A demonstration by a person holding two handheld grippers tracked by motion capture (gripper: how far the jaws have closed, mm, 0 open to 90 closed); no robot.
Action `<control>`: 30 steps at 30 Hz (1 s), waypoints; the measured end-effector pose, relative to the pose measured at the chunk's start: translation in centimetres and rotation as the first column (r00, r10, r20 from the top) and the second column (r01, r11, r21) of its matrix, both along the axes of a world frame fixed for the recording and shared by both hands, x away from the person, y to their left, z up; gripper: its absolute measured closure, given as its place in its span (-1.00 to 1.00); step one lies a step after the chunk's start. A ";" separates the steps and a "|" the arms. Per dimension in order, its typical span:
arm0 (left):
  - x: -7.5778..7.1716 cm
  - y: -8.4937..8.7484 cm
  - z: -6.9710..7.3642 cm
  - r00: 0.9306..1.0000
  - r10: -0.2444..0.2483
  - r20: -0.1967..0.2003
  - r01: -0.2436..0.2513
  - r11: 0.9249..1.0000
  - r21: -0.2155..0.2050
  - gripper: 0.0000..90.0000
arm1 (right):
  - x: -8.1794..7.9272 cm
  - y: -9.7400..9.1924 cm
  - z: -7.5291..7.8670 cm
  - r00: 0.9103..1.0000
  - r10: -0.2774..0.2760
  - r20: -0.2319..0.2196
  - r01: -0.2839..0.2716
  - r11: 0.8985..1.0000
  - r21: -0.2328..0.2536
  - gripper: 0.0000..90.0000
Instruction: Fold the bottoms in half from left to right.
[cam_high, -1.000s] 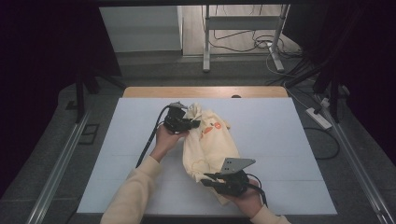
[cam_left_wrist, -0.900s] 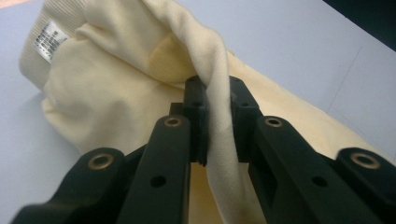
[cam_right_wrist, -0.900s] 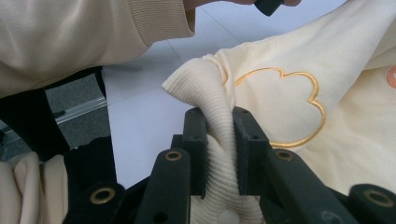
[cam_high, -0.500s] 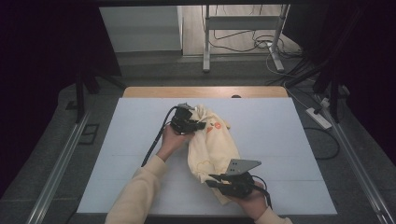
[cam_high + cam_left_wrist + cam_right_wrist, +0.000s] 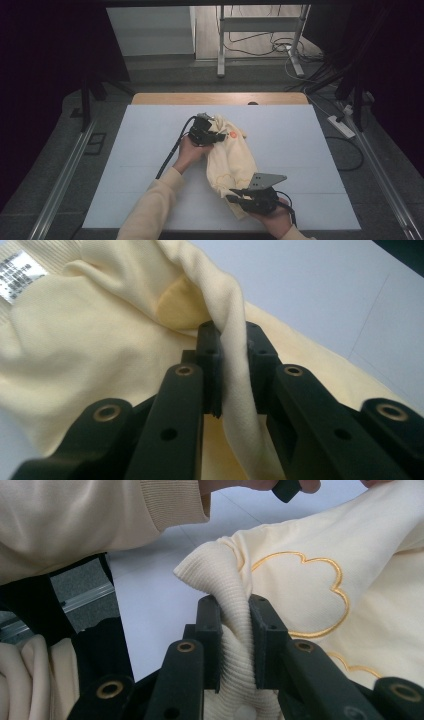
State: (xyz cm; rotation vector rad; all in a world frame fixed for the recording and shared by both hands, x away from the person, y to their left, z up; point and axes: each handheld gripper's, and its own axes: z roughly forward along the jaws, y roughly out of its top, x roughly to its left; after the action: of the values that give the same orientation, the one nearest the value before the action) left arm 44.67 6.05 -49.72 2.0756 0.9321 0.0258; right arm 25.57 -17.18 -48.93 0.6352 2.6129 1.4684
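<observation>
The left gripper (image 5: pixel 232 370) is clamped on a fold of the pale yellow garment (image 5: pixel 90 355); in the left gripper view a rolled edge of cloth runs up between the two black jaws, which press it from both sides. Beyond the jaws the cloth spreads in loose folds, with a darker yellow patch just above the jaw tips and a white label (image 5: pixel 20 272) at the far upper corner. In the high view this gripper (image 5: pixel 214 134) sits at the garment's far end, held by the left hand (image 5: pixel 187 152), with its black cable (image 5: pixel 172 152) trailing back along the sleeve (image 5: pixel 150 210).

The right gripper (image 5: pixel 235 630) is clamped on a ribbed hem of the same garment (image 5: pixel 310 585); the ribbed cloth bunches up between the jaws and pokes out above their tips. Just beside it lies a cloud-shaped outline (image 5: pixel 300 592) stitched in golden thread. In the high view the right gripper (image 5: pixel 240 195), with its grey plate (image 5: pixel 265 179) on top, holds the garment's near end, the right hand (image 5: pixel 277 217) under it.

The garment (image 5: pixel 232 160) is stretched between the two grippers, running from mid-table towards the near right, partly lifted and crumpled. A small orange mark (image 5: pixel 232 134) shows near its far end. It is over the white table (image 5: pixel 310 150), whose wooden edge (image 5: pixel 220 98) shows at the far side.
</observation>
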 end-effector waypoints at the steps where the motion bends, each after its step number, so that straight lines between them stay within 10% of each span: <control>1: 0.0 -0.2 -0.1 1.000 0.000 -0.002 0.000 1.000 -0.001 0.78 | 0.0 -0.1 0.0 1.000 -0.003 -0.004 0.003 1.000 -0.001 0.70; 30: 0.5 -2.3 -1.4 0.999 -0.010 -0.031 0.011 0.999 0.036 0.74 | 0.2 -1.5 -1.2 0.999 -0.033 -0.042 0.031 0.999 -0.038 0.68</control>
State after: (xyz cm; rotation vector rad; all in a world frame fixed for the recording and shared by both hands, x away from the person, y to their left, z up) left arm 45.16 3.79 -51.17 2.1194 0.9462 0.0049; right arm 25.82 -18.64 -50.09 0.7090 2.6423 1.4098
